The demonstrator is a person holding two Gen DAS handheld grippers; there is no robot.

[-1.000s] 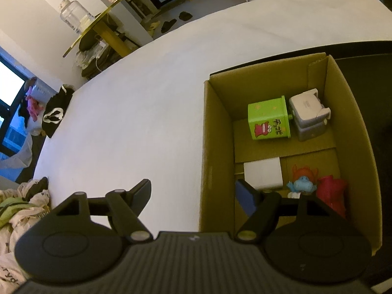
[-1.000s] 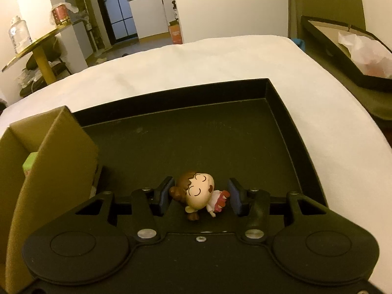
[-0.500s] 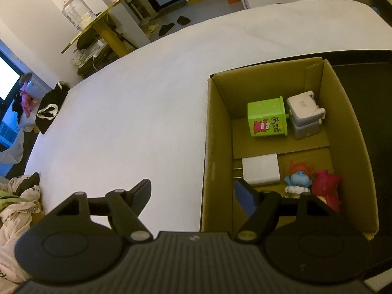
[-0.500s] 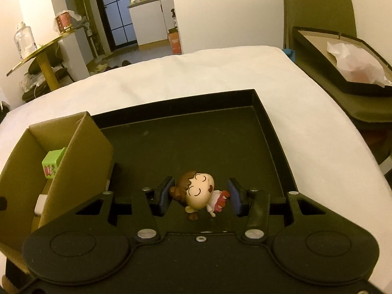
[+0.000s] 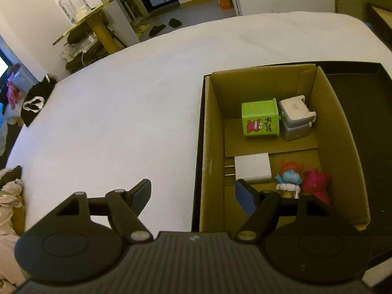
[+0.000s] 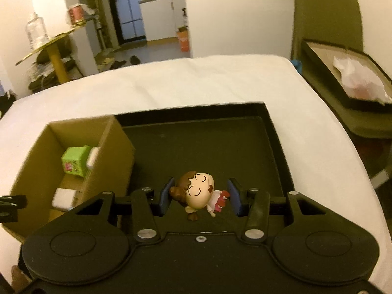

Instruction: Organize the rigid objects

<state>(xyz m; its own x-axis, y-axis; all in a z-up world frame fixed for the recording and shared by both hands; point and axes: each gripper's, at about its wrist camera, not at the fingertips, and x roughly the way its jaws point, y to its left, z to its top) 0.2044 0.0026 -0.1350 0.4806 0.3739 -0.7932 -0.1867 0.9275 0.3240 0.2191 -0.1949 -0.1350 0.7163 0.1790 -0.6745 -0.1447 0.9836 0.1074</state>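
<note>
My right gripper is shut on a small doll figurine with brown hair and a pink dress, held lying sideways above the black tray. A cardboard box stands in the tray's left part and also shows in the right wrist view. It holds a green cube, a grey-white block, a white charger, a blue figurine and a red figurine. My left gripper is open and empty, above the box's near left wall.
The tray lies on a white bed. A yellow side table with a glass jar stands beyond it. An open dark box with white paper lies to the right of the bed. Clothes lie off the bed's left side.
Both grippers have risen and pulled back, so more of the room shows. The right gripper has kept the doll and the box has come further into its view.
</note>
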